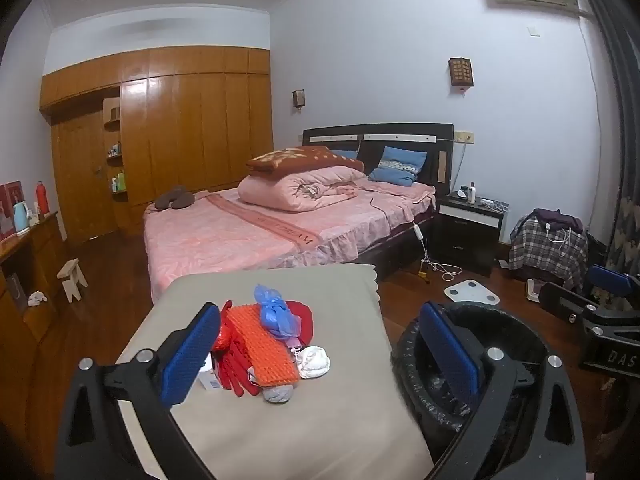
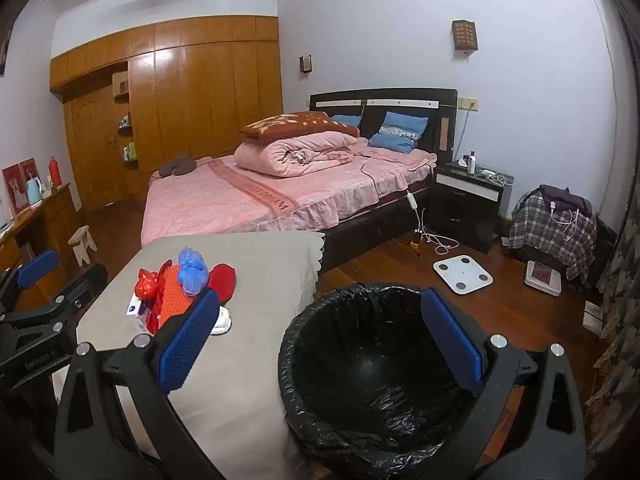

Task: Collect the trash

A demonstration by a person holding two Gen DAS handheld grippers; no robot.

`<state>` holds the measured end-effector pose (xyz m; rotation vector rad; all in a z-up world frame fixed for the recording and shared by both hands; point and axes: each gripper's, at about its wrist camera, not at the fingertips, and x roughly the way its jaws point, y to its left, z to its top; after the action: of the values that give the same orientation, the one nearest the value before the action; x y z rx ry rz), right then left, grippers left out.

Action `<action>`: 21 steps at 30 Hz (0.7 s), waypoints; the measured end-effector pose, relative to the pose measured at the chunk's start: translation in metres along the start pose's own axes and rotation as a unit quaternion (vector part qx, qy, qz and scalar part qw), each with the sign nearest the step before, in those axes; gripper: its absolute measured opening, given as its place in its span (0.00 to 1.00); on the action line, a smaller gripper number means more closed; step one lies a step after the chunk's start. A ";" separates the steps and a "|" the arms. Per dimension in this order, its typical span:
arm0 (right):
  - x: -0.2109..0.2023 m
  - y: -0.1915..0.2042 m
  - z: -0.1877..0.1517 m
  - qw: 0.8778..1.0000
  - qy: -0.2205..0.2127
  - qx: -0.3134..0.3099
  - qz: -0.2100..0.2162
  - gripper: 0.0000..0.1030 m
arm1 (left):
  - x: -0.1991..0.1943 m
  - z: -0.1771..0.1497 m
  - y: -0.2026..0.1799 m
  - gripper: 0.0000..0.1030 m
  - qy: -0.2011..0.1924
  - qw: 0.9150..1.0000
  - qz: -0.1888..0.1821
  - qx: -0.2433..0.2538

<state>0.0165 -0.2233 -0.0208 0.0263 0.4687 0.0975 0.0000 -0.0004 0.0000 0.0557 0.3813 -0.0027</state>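
Both of our grippers hung with their blue pads spread wide and nothing between them. Our left gripper (image 1: pixel 320 354) sat low in its frame over the table (image 1: pixel 328 420), framing the trash pile at centre. From left to right the pile held a small box (image 1: pixel 209 380), a red wrapper (image 1: pixel 222 340), red gloves (image 1: pixel 236 372), an orange mat (image 1: pixel 262 346), a blue bag (image 1: pixel 276 314) on top, and a white wad (image 1: pixel 315 361), with a grey wad (image 1: pixel 278 393) at the near edge. Right of the table stood the bin (image 2: pixel 372 380), black-lined, filling the lower centre of the right view, where our right gripper (image 2: pixel 320 344) straddled its rim and the table edge. A scale (image 2: pixel 462 273) lay on the floor beyond.
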 end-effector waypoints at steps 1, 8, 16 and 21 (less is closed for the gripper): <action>0.000 0.000 0.000 1.000 0.000 0.000 0.000 0.95 | 0.000 0.000 0.001 0.94 0.001 1.000 -0.002 -0.005; 0.001 0.001 0.000 1.000 0.000 -0.001 -0.001 0.95 | 0.001 0.000 0.000 0.94 0.001 1.000 -0.001 -0.003; 0.000 0.001 0.000 1.000 0.000 -0.001 0.000 0.95 | 0.001 -0.001 0.005 0.94 0.000 1.000 -0.001 -0.005; 0.001 0.001 0.000 1.000 0.000 -0.002 -0.001 0.95 | 0.000 0.000 0.004 0.94 0.000 1.000 0.001 -0.005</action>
<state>0.0172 -0.2224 -0.0212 0.0231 0.4687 0.0971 0.0003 0.0033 -0.0002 0.0464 0.3802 0.0001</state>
